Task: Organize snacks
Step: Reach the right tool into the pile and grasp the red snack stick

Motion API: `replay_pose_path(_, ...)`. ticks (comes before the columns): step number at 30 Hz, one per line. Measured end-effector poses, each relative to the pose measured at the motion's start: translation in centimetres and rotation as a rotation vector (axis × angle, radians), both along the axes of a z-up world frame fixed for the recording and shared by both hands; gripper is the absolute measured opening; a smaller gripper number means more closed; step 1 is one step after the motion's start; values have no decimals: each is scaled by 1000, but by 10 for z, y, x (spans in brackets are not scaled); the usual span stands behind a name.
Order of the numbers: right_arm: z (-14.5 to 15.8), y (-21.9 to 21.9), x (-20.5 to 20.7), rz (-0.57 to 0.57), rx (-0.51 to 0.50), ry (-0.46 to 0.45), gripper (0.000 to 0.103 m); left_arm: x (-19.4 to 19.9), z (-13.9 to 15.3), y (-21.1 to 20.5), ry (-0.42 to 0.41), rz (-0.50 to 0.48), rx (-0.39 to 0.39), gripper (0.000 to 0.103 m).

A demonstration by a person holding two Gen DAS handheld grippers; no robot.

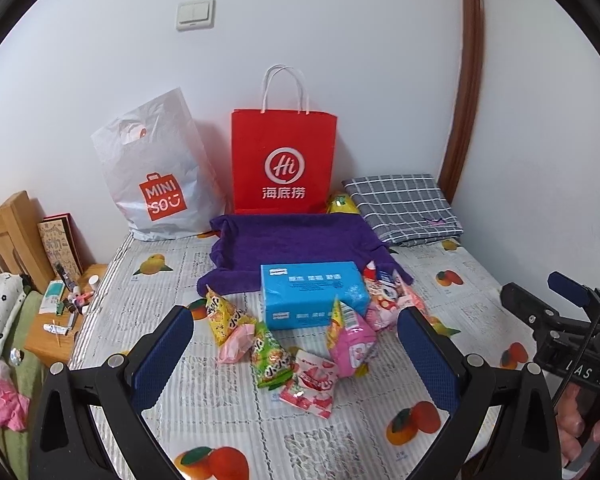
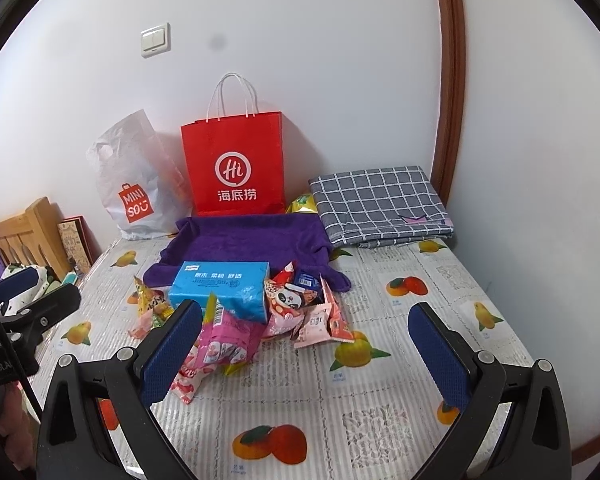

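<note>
While both the left gripper [image 1: 296, 354] and right gripper [image 2: 306, 350] are held wide apart and empty, snack packets [image 1: 312, 380] are seen heaped beside a blue tissue pack [image 1: 314, 300].

Bed cover [image 1: 220, 408]: pale grey-white, printed with orange and yellow fruit and green leaves. Paper bag [image 1: 283, 160]: bright red, white circular logo and characters, white handles. Plastic bag [image 1: 156, 168]: whitish-grey, orange-red square logo. Towel [image 1: 296, 244]: deep purple. Folded cloth [image 1: 404, 208]: grey with white grid check. Tissue pack [image 1: 312, 296]: sky blue, white lettering. Snack packets [image 1: 312, 380]: pink, red-and-white, yellow, green. Left hand-held gripper [image 1: 296, 360]: black frame, blue textured pads; right hand-held gripper [image 2: 306, 356] alike. Wall [image 1: 340, 40]: white; trim dark brown.
</note>
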State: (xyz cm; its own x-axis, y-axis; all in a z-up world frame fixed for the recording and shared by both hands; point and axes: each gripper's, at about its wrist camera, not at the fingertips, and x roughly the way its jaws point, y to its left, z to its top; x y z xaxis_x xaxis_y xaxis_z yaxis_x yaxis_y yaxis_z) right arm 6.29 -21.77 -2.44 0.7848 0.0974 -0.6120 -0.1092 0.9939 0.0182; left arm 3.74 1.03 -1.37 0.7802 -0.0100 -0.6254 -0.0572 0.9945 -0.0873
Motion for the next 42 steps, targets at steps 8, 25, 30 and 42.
replay_pose_path(8,-56,-23,54,-35,19,135,93,38,-47,23,68,36,-44,102)
replay_pose_path(25,-160,-52,150,-70,-15,311,59,93,-113,51,151,82,-104,100)
replay_pose_path(30,-174,-47,171,-39,-7,329,56,99,-120,59,150,109,-124,100)
replay_pose_path(42,-194,-33,193,18,-62,333,25,100,-131,70,161,136,-121,100)
